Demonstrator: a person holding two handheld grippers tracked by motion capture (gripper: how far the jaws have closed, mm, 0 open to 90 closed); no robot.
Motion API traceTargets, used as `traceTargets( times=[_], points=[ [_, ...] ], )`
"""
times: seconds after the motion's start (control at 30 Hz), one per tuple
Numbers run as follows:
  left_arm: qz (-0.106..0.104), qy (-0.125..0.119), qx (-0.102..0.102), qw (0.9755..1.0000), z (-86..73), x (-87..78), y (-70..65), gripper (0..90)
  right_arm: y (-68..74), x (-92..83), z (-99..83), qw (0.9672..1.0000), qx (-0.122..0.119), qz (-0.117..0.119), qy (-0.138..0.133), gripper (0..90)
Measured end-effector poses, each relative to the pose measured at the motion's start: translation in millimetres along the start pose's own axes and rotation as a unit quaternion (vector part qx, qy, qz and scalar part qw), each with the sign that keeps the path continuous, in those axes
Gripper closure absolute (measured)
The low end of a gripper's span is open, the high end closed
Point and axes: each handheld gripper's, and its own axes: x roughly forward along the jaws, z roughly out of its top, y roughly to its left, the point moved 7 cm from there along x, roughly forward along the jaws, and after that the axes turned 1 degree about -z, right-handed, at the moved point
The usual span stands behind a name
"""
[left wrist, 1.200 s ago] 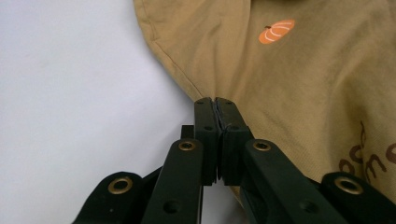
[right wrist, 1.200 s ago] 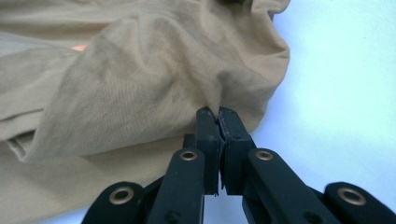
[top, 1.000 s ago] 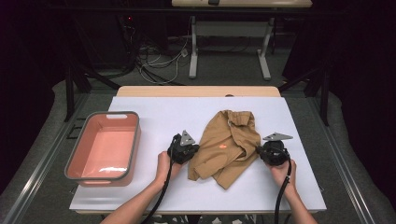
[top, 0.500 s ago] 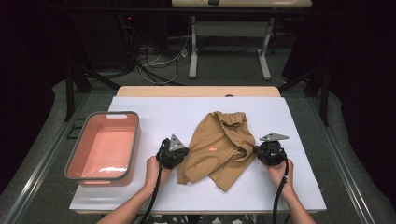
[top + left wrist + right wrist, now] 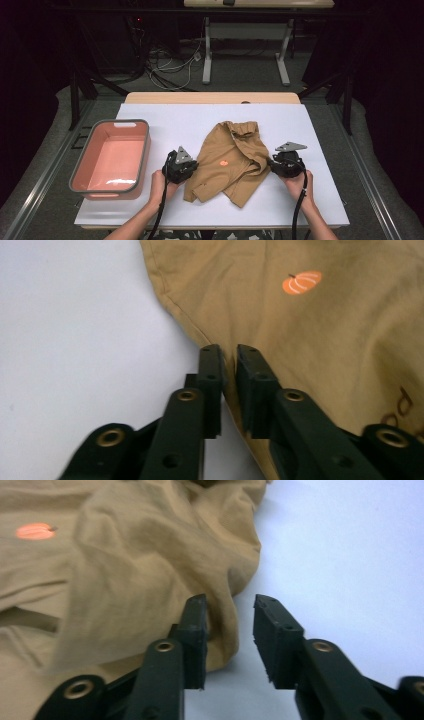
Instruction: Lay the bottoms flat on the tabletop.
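A tan garment (image 5: 227,155) with a small orange pumpkin mark (image 5: 224,163) lies spread on the white table cover (image 5: 310,200). My left gripper (image 5: 192,169) sits at its left edge. In the left gripper view the jaws (image 5: 229,352) have just been opening; a narrow gap shows, with the garment's hem (image 5: 325,330) running into it. My right gripper (image 5: 270,162) rests at the garment's right edge. Its jaws (image 5: 230,605) have also just been opening and stand apart, a fold of cloth (image 5: 125,555) lying against the left one and partly in the gap.
A pink bin (image 5: 120,122) stands at the table's left, close to my left hand. Bare white cover lies in front of and to the right of the garment. Beyond the far wooden edge (image 5: 210,97) are floor cables and white table legs.
My left gripper has drawn the garment's left edge leftward, spreading the cloth wider. Both pairs of jaws have parted from the cloth. The right hand stayed in place.
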Motion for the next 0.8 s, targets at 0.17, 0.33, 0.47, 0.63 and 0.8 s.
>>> traceTargets(
  times=[0.17, 0.33, 0.47, 0.63, 0.8],
  points=[
    [-0.004, 0.000, -0.016, 0.9999, 10.0, 7.1, 4.6, 55.4, 5.7, -6.9, 6.4, 0.9999, 0.004, 0.009, -0.013, 50.5],
    [-0.002, -0.002, -0.031, 0.9995, 16.9, 16.4, 8.9, 46.0, 14.3, -12.2, 14.1, 0.9994, 0.007, 0.023, -0.023, 41.6],
    [-0.005, 0.001, -0.039, 0.9992, 17.9, 23.3, 12.7, 43.2, 26.2, -15.7, 19.7, 0.9989, -0.004, 0.034, -0.032, 33.7],
    [0.000, 0.001, -0.042, 0.9991, 19.7, 27.5, 16.8, 42.4, 40.3, -15.4, 21.7, 0.9975, -0.037, 0.052, -0.032, 29.3],
    [0.003, 0.006, -0.036, 0.9993, 20.0, 34.5, 15.2, 48.0, 45.0, -10.5, 18.4, 0.9970, -0.066, 0.033, -0.022, 53.0]
  ],
)
